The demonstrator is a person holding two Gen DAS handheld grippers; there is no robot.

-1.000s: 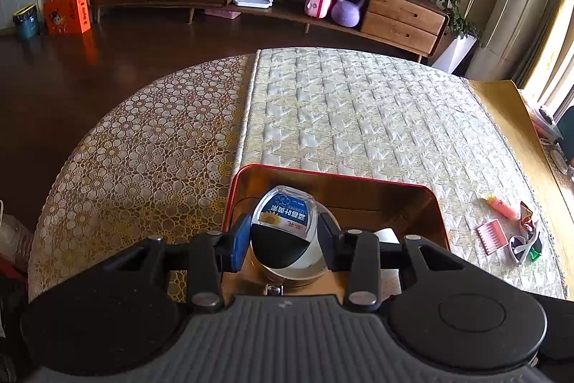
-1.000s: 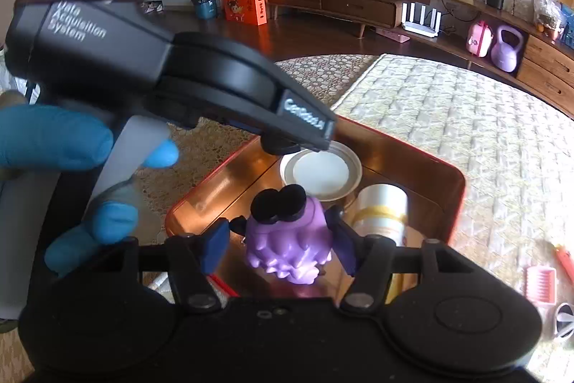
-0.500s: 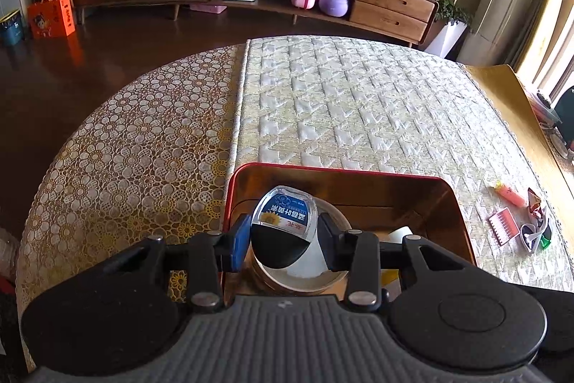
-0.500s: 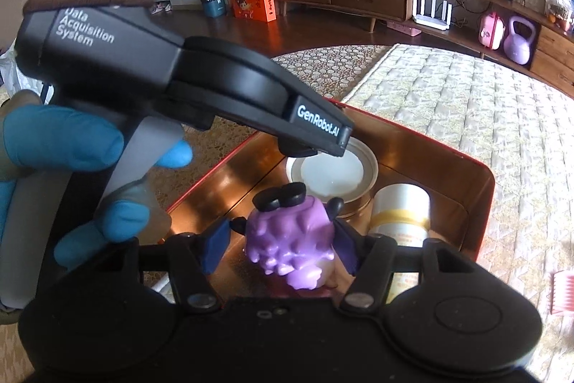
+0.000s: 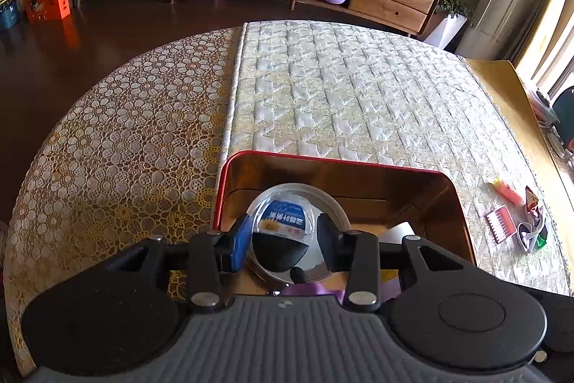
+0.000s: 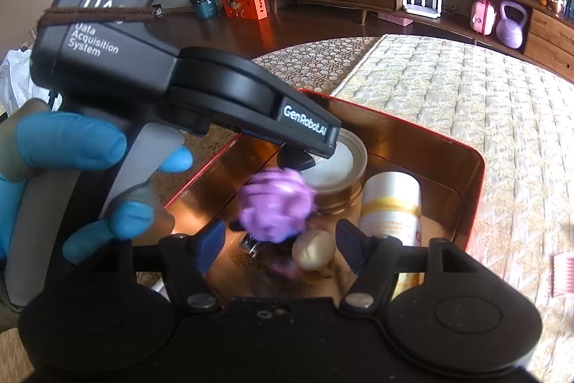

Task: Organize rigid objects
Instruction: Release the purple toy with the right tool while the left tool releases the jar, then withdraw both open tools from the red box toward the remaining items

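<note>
Now my right tool (image 6: pixel 280 241) has just spread, dropping the purple toy (image 6: pixel 274 209) into the red tray (image 6: pixel 475 167); my left tool (image 5: pixel 283 234) pinches a small bottle (image 5: pixel 283 221).

Purple toy (image 6: pixel 275 209), red-rimmed coppery tray (image 5: pixel 323 159), blue-gloved hand (image 6: pixel 71 174)

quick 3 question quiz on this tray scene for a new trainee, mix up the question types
1. True or false: the left gripper is clamped on a small clear bottle with a blue label.
2. The purple toy is: A) gripped by the right gripper, B) loose beyond its open jaws, C) on the quilted cloth.
3. Fill in: the white can with a yellow band lies inside the red-rimmed ____.

Key: 1 true; 2 B; 3 tray.
</note>
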